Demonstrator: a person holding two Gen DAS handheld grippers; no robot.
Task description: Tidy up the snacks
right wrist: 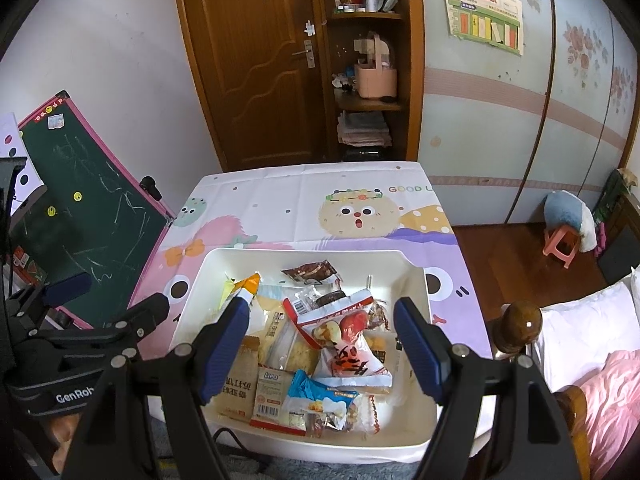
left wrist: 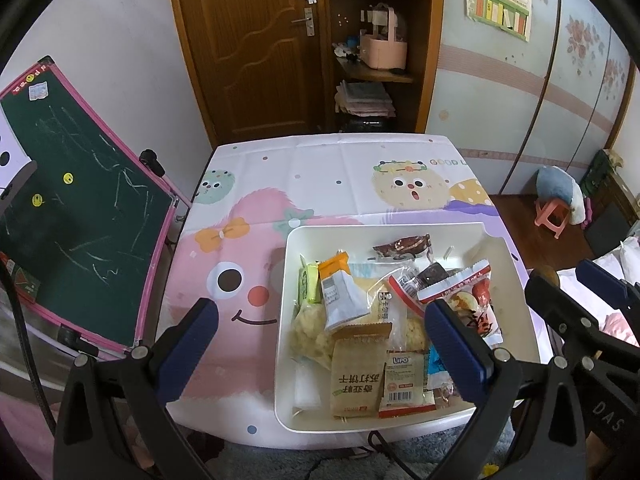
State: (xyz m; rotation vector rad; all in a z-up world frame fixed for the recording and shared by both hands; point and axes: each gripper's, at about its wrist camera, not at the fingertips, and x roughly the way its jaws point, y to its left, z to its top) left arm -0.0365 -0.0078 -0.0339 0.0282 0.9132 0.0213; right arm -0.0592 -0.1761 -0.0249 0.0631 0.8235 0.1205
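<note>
Hovering both grippers over the packed snack bin, nothing pinched on either side.

You've got the white bin (right wrist: 416, 276) sitting at the near edge of the cartoon tablecloth (right wrist: 304, 200), heaped with wrapped snacks. Your right gripper (right wrist: 320, 344) hangs right above the pile, fingers spread wide and empty, with the red-and-white packet (right wrist: 344, 344) showing between them and the blue-and-white packet (right wrist: 320, 396) just below. Your left gripper (left wrist: 320, 344) is spread wide too, one finger over the pink monster on the cloth, the other over the bin, gripping nothing. Under it lie the tan cracker packet (left wrist: 354, 376) and the Lipo packet (left wrist: 402, 384), side by side near the front wall. A chalkboard (left wrist: 80, 216) leans beside the table on the left.
</note>
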